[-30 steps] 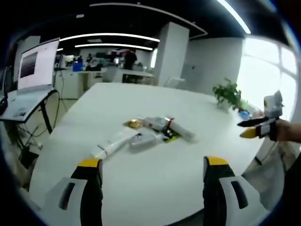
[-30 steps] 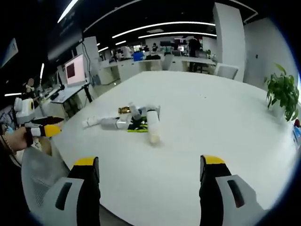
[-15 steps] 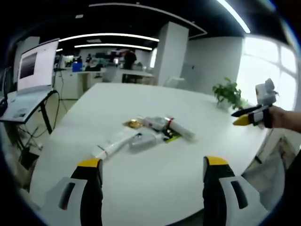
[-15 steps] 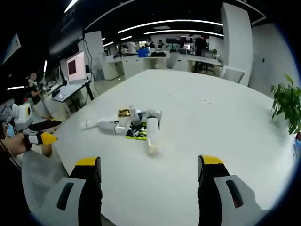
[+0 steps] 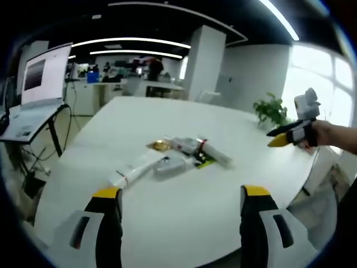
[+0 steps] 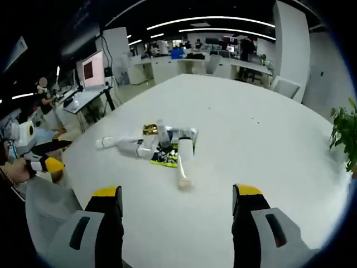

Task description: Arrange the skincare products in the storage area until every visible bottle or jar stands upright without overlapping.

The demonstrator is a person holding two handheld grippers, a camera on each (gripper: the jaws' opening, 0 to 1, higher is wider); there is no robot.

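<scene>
On table (image 6: 268, 145), tube (image 6: 184, 163) flat, lengthwise

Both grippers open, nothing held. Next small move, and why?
Probably bring the right gripper down toward the near white tube. It lies flat at the pile's near edge, closest to the open jaws, and nothing stands upright yet. The left gripper is also empty.

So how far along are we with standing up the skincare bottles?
Nothing looks done yet. The skincare products lie in a heap on the white table, tubes on their sides and overlapping. Nothing is in hand: the right gripper and left gripper are open, short of the pile. Every bottle is left to stand upright and separate.
</scene>
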